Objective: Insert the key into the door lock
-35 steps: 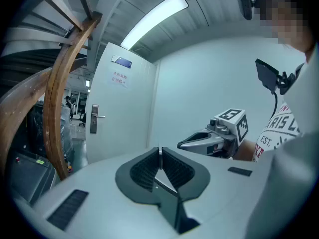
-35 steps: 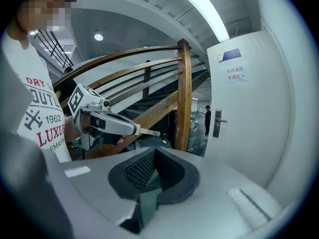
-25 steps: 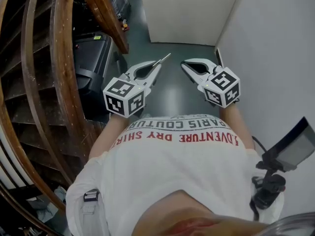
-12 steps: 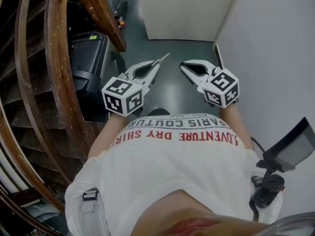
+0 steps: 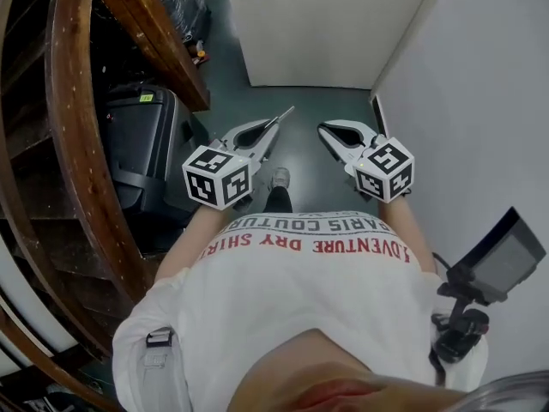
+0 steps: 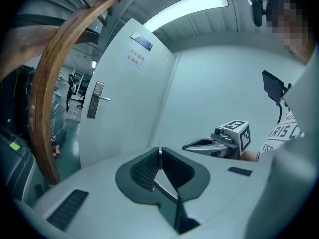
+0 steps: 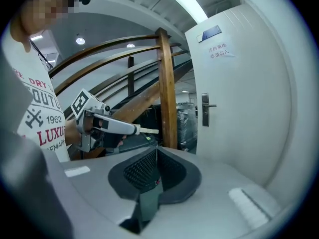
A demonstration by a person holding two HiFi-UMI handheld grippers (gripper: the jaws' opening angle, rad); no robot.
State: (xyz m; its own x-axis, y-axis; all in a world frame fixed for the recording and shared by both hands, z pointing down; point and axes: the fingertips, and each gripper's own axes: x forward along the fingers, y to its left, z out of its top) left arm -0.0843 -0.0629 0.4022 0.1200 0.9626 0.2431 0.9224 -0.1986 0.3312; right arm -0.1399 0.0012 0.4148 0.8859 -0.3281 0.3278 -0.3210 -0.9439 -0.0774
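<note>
A white door stands ahead, with a metal lock plate and lever handle on its left edge, also visible as the handle in the right gripper view. My left gripper is shut on a slim silver key, whose blade sticks out forward toward the door. Between the left pads the key shows as a thin metal edge. My right gripper hangs level beside it, shut with nothing between its pads. Both grippers are well short of the door.
A curved wooden stair rail and stringer run along the left. A black suitcase stands under them. A white wall closes the right side. A small screen on a mount hangs at the lower right. A shoe shows on the grey floor.
The view has advanced toward the door, which now stands nearer. Both grippers moved forward together and a little down, with the key still held. A shoe has come into sight.
</note>
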